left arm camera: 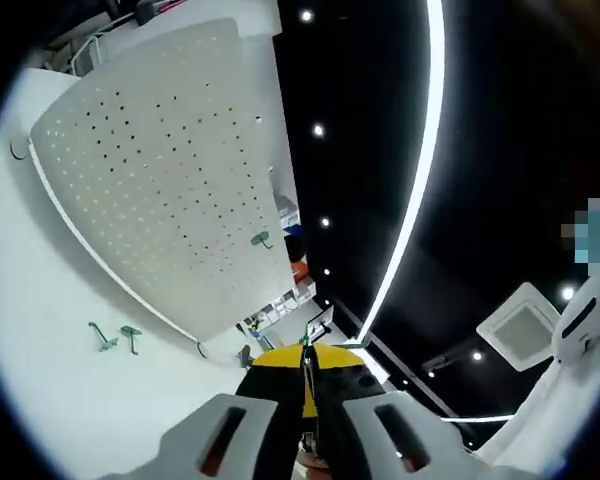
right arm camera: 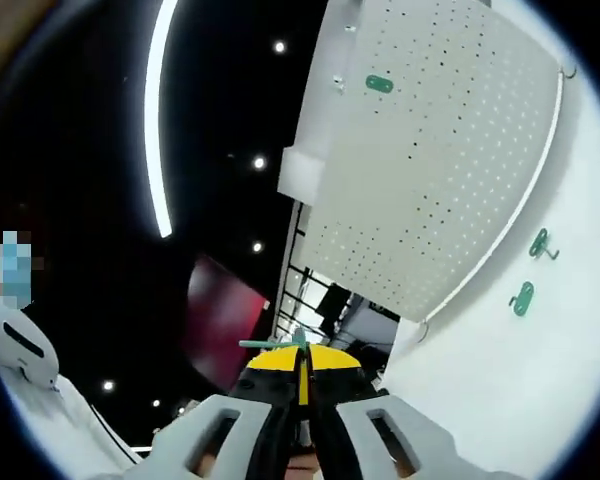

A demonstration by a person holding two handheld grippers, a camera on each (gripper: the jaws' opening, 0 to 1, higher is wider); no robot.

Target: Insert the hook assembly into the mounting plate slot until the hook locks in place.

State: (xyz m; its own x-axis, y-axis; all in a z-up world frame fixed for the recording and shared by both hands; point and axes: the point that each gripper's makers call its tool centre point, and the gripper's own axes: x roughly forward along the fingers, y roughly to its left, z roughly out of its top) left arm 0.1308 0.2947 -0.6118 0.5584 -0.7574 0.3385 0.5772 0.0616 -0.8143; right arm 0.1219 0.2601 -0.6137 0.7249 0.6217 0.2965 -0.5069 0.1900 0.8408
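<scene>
From my left claw the perforated mounting plate stands well up and to the left, one green hook already in it, two spare hooks on the white surface below. Both claws look pinched shut; the right claw seems to grip a slim green hook piece, though I can't be sure. I judge this the approach step: next, carry it to a slot.

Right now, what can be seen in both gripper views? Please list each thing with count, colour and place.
pegboard: one, white, upright on the table
hook on board: one, green, near the board's edge
loose hooks: two, green, on the table beside the board
table: one, white, under the board
ceiling lights: one long strip, several spots
left gripper: jaws closed, yellow and black tips
right gripper: jaws closed on a green hook piece
</scene>
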